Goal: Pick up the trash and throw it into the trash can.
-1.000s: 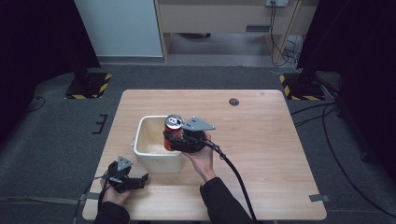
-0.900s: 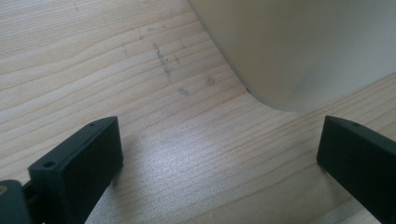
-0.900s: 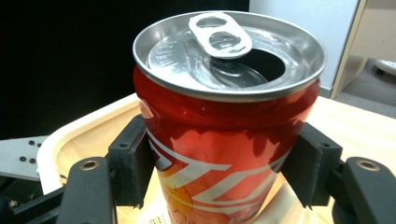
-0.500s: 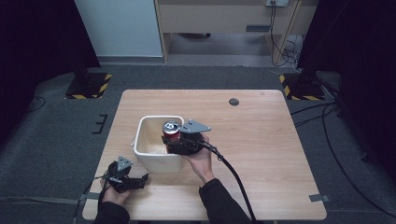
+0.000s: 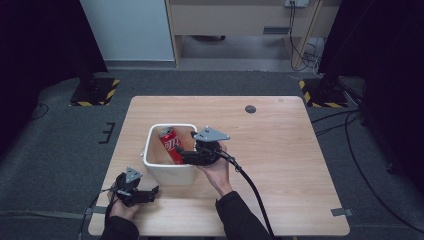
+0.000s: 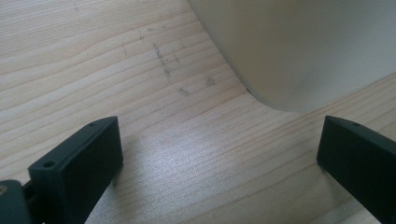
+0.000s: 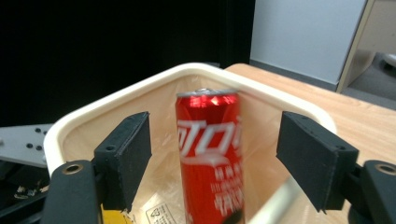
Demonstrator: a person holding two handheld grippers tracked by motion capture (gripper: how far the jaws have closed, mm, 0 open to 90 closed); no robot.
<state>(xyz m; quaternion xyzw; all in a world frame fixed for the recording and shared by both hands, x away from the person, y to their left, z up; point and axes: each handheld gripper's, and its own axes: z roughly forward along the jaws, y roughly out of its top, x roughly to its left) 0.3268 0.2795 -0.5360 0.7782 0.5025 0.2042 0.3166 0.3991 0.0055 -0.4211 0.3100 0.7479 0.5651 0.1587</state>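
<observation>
High view: a wooden desk [image 5: 280, 165] carries a cream tub [image 5: 156, 167] set toward its near left part, well in from the far edge. Inside the tub a red can [image 5: 171, 145] leans, its top tilted toward the tub's far left corner. The right gripper [image 5: 186, 156] reaches over the tub's right wall, held by the right hand [image 5: 217, 170]; its jaws have just been opening and stand on either side of the can's lower part. The left gripper [image 5: 150, 192] rests at the near left corner of the desk, just beside the tub's near wall, in the left hand [image 5: 120, 207]. A small dark disc [image 5: 250, 109] lies near the far edge, toward the right. Left gripper view: the two black jaws stand wide apart over bare wood, released, with the tub's rounded corner [image 6: 289, 51] just ahead of them and nothing between them. Right gripper view: the can [image 7: 210, 154] stands between the pads [image 7: 126, 156] with a gap on each side, so the tool is released; the tub's rim [image 7: 140, 88] curves behind it.
</observation>
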